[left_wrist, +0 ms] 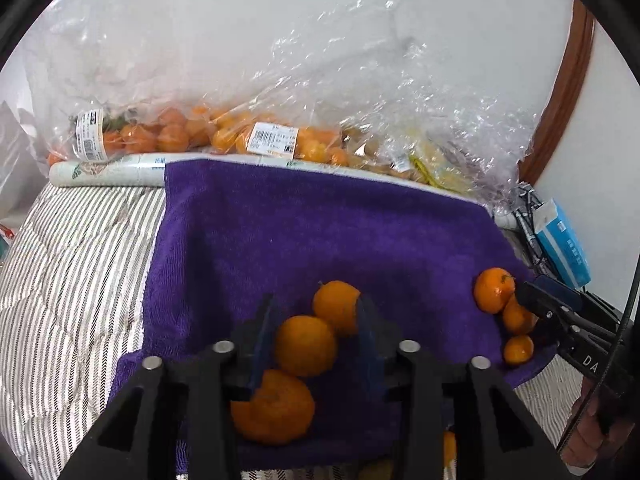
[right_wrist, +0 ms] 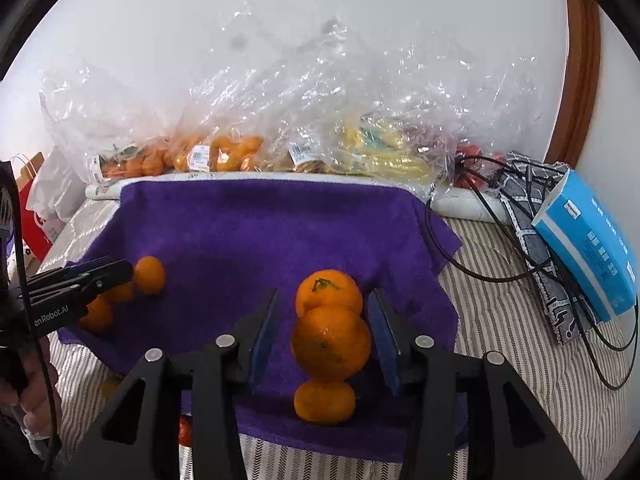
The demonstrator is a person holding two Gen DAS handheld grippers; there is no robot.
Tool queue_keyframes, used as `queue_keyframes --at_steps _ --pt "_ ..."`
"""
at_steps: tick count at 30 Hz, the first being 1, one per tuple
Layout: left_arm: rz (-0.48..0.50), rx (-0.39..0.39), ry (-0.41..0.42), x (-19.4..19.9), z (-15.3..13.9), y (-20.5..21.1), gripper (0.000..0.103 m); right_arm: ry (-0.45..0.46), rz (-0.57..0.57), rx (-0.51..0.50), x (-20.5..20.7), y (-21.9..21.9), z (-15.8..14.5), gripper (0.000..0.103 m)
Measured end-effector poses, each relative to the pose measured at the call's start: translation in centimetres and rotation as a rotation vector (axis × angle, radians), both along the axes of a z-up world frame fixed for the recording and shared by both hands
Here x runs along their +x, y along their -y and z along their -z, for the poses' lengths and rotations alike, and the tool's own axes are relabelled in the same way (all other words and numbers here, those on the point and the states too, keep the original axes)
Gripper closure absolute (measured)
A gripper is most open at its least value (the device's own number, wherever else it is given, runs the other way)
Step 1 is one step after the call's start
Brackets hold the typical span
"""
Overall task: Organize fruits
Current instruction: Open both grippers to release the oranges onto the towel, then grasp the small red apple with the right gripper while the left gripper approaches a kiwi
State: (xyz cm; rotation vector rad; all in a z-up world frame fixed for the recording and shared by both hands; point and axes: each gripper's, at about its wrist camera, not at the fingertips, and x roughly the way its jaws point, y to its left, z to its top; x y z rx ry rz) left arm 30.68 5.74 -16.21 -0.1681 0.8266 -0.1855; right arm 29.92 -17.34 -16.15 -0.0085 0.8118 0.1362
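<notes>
Striped quilted bed cover w/ a purple terry towel spread on it, the landmark here. On the towel's near half, two rows of three loose orange mandarins each: one row between the left gripper fingers, other row between the right gripper fingers. Both grippers' jaws stand part open, pads clear of fruit, nothing gripped. Looks partly done: six out and lined up. Behind the towel's far edge, clear plastic bags of mandarins & other fruit, still packed.

White wall, curved wooden frame, striped bedding.
</notes>
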Motion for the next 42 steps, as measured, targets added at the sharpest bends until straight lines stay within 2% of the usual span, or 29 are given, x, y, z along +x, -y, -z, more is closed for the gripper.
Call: queue_keyframes --at_steps 2,6,15,19,26,32,42 --pt "0.003 -0.008 0.013 -0.2 -0.5 0.0 0.055 0.010 -0.005 -0.001 -0.2 -0.2 -0.3 0.054" --pt "0.004 -0.017 0.032 -0.7 -1.6 -0.1 0.054 0.040 -0.015 0.008 -0.8 -0.6 -1.1 0.048" --pt "-0.001 -0.010 0.037 -2.8 -4.5 -0.7 0.046 0.059 -0.021 0.073 -2.8 -1.2 -3.7 0.047" --pt "-0.030 -0.010 0.025 -4.4 -4.3 -2.1 0.046 0.059 -0.023 0.070 -4.4 -1.8 -4.1 0.048" --pt "-0.089 0.007 -0.006 -7.7 -3.4 -5.5 0.046 -0.001 -0.061 0.083 -7.0 -4.1 -3.0 0.054" --pt "-0.105 0.008 -0.013 -10.3 -3.0 -7.6 0.046 -0.050 -0.103 0.024 -8.9 -6.9 -0.6 0.065" --pt "-0.105 -0.013 -0.024 -11.4 -1.3 -8.7 0.046 -0.115 -0.093 -0.035 -9.4 -7.7 3.0 0.066"
